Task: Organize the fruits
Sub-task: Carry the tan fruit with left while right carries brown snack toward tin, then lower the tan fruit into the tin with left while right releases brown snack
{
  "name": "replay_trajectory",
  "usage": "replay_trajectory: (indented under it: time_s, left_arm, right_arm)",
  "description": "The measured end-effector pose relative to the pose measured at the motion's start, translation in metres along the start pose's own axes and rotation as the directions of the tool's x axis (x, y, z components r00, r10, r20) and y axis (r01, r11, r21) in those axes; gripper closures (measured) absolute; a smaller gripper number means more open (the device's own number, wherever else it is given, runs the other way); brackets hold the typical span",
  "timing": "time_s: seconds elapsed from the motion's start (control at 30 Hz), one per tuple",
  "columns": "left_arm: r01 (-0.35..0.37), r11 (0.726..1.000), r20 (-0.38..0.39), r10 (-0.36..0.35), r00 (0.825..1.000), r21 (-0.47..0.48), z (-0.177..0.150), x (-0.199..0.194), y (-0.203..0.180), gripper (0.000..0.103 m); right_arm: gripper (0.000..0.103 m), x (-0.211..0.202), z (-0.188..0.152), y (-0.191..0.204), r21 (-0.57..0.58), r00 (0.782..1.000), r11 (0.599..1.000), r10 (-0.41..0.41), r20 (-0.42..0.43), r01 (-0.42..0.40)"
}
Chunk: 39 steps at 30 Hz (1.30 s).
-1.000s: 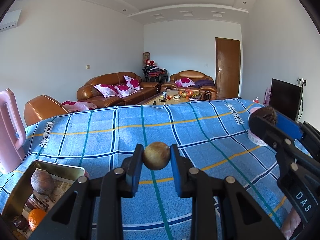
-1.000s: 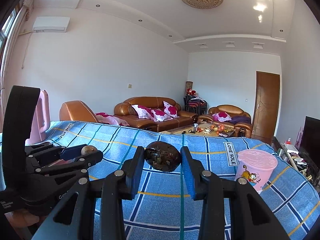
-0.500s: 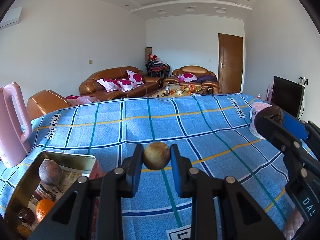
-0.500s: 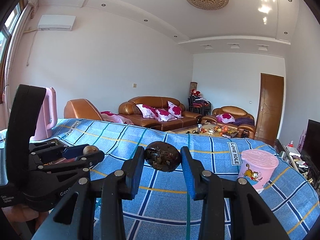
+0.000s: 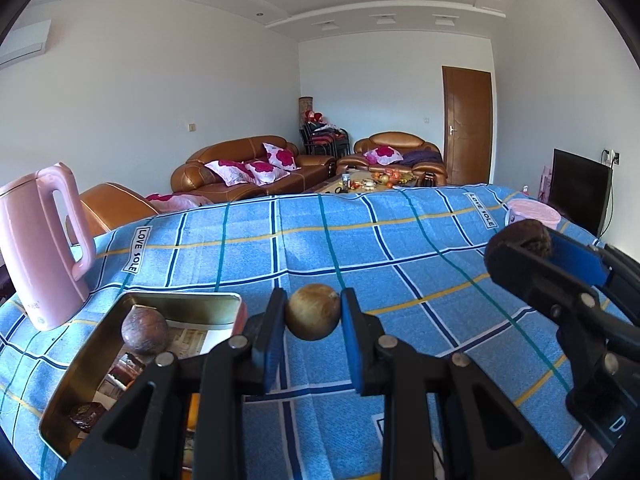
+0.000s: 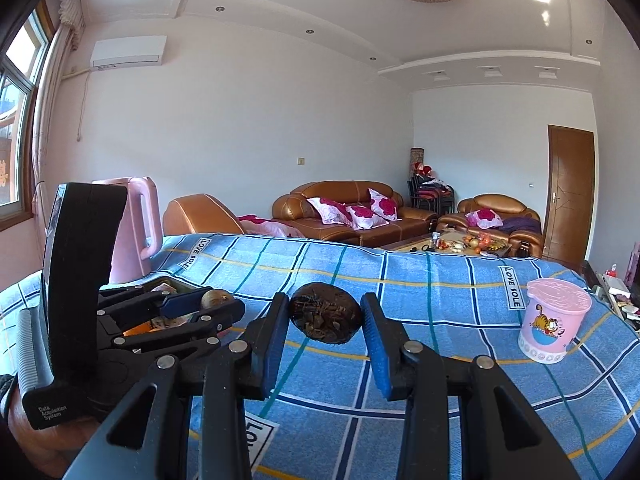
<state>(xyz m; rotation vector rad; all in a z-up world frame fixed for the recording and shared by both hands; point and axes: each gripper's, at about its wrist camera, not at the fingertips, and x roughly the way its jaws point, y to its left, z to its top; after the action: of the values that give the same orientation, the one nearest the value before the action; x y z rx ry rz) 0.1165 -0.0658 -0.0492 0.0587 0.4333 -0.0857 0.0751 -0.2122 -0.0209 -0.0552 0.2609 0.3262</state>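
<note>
My left gripper (image 5: 313, 312) is shut on a round tan fruit (image 5: 313, 311) and holds it above the blue checked cloth, just right of a gold metal tin (image 5: 80, 364). The tin holds a brown round fruit (image 5: 144, 330), a dark wrinkled one (image 5: 86, 414) and an orange one, partly hidden by my fingers. My right gripper (image 6: 325, 318) is shut on a dark wrinkled fruit (image 6: 325, 319), which also shows at the right of the left wrist view (image 5: 520, 238). The left gripper with its tan fruit (image 6: 214, 299) shows at the left of the right wrist view.
A pink kettle (image 5: 38, 240) stands at the table's left behind the tin. A pink lidded cup (image 6: 554, 326) stands at the right. The table's far edge drops off toward brown sofas (image 5: 248, 172) and a coffee table.
Both grippers have tilted down and shifted left, each still holding its fruit. The tin has come further into the left wrist view, closer under the left gripper.
</note>
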Motion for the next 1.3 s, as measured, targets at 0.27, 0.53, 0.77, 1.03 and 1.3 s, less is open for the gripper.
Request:
replay_trajectory:
  time_s: [0.27,0.53,0.77,1.03,1.3]
  left_arm:
    - [-0.012,0.999,-0.001,0.012,1.000,-0.036,0.001,-0.023,0.030,0.074]
    - [-0.065,0.994,-0.032,0.063,0.998,-0.087,-0.006,-0.032,0.068,0.074]
    - [-0.115,0.988,-0.061,0.110,0.992,-0.098,-0.017,-0.040,0.089,0.074]
    - [-0.159,0.981,-0.086,0.150,0.985,-0.109,-0.029,-0.047,0.109,0.075]
    - [-0.188,0.974,-0.111,0.174,0.978,-0.125,-0.038,-0.048,0.125,0.074]
  right_arm:
    - [0.064,0.003,0.008,0.035,-0.020,0.998,0.998,0.067,-0.004,-0.067]
    - [0.064,0.006,0.018,0.066,-0.050,0.992,0.991,0.128,-0.002,-0.128]
    - [0.064,0.014,0.023,0.086,-0.054,0.983,0.982,0.180,-0.014,-0.181]
    - [0.064,0.024,0.022,0.109,-0.060,0.973,0.971,0.230,-0.035,-0.232]
    - [0.064,0.031,0.020,0.130,-0.083,0.963,0.960,0.263,-0.062,-0.267]
